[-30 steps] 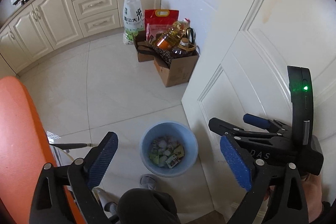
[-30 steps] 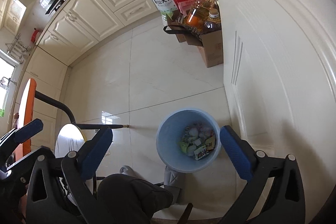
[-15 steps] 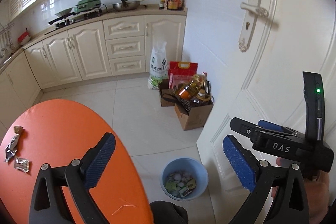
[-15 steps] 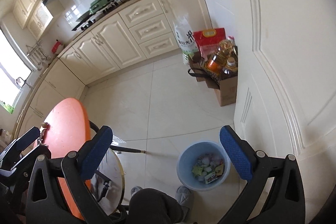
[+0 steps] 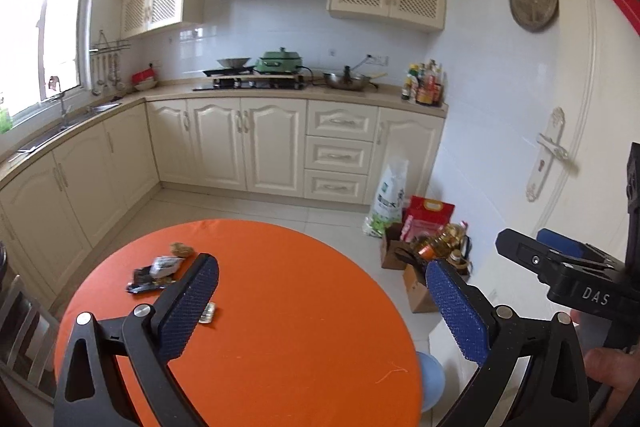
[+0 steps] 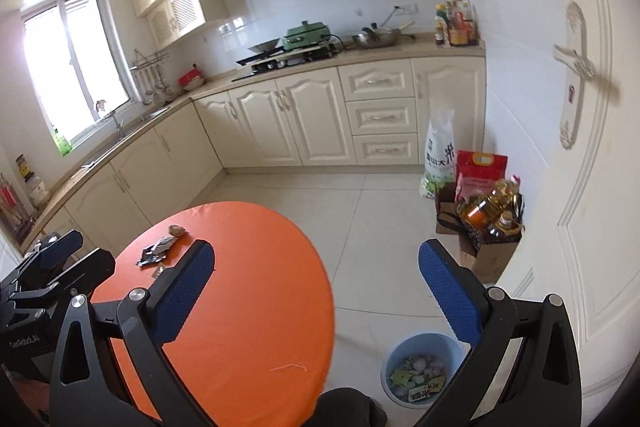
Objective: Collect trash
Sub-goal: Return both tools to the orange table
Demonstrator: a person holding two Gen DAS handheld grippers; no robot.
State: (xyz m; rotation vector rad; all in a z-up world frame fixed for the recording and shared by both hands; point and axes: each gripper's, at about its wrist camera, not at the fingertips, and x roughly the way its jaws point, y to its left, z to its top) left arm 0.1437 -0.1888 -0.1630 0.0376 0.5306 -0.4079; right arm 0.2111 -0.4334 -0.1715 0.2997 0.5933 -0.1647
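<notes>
A round orange table (image 5: 280, 307) carries trash at its far left: dark wrappers (image 5: 154, 273), a brown crumpled lump (image 5: 182, 249) and a small silver packet (image 5: 208, 314). The wrappers also show in the right wrist view (image 6: 154, 251). A blue bin (image 6: 420, 367) with trash inside stands on the floor right of the table; its rim peeks out in the left wrist view (image 5: 430, 381). My left gripper (image 5: 320, 303) is open and empty above the table. My right gripper (image 6: 316, 287) is open and empty, above the table's right edge.
A white door (image 6: 580, 147) is at the right. A cardboard box with oil bottles (image 6: 488, 227) and rice bags (image 6: 440, 155) stand on the floor by it. Cream cabinets (image 5: 240, 143) line the back and left. A chair (image 5: 20, 339) is at the table's left.
Both grippers have lifted and tilted up from looking down at the bin to facing the table top and kitchen. The trash on the table has come into view.
</notes>
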